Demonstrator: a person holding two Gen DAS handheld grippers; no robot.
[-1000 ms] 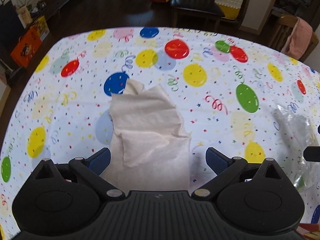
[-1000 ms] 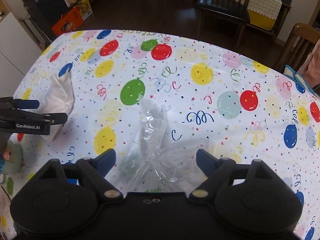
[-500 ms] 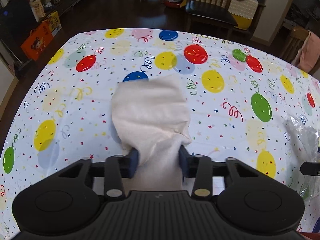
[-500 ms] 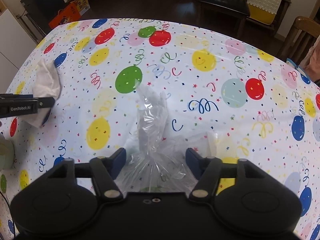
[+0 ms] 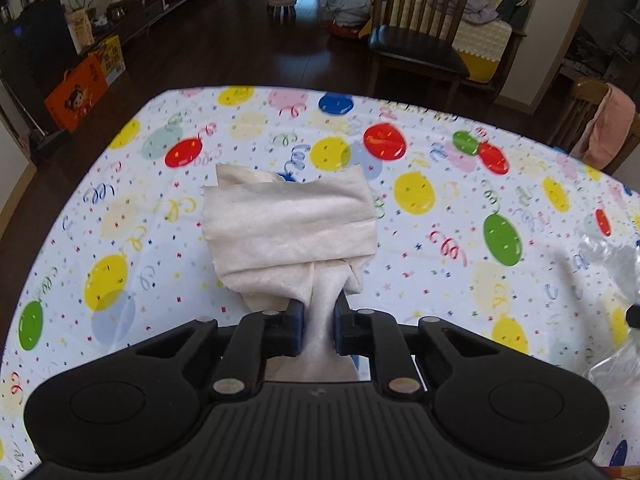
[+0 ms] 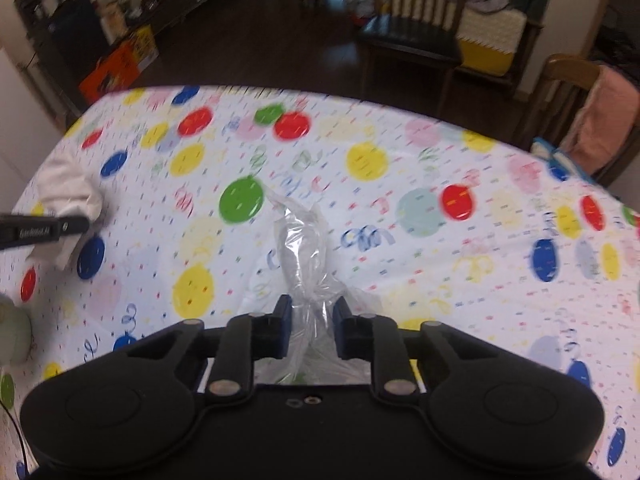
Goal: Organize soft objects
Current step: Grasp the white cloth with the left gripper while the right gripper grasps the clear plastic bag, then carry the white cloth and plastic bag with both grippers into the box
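Note:
A beige cloth (image 5: 288, 224) hangs bunched and folded over from my left gripper (image 5: 319, 312), which is shut on its lower end just above the balloon-print tablecloth (image 5: 420, 248). In the right wrist view the same cloth (image 6: 68, 188) and the left gripper (image 6: 44, 232) show at the far left. A clear plastic bag (image 6: 304, 240) is gathered between the fingers of my right gripper (image 6: 312, 316); its jaws are closing, and the pads press the crumpled plastic. The bag (image 5: 608, 280) also shows at the right edge of the left wrist view.
A pale green soft object (image 6: 12, 336) lies at the table's left edge. Beyond the far edge stand a dark-seated wooden chair (image 5: 416, 44) and a chair draped with pink fabric (image 5: 608, 128). An orange box (image 5: 76, 96) sits on the dark floor.
Both grippers went from wide open to closed, the left on the cloth and the right on the bag. The cloth has lifted and folded over; both hands rose slightly.

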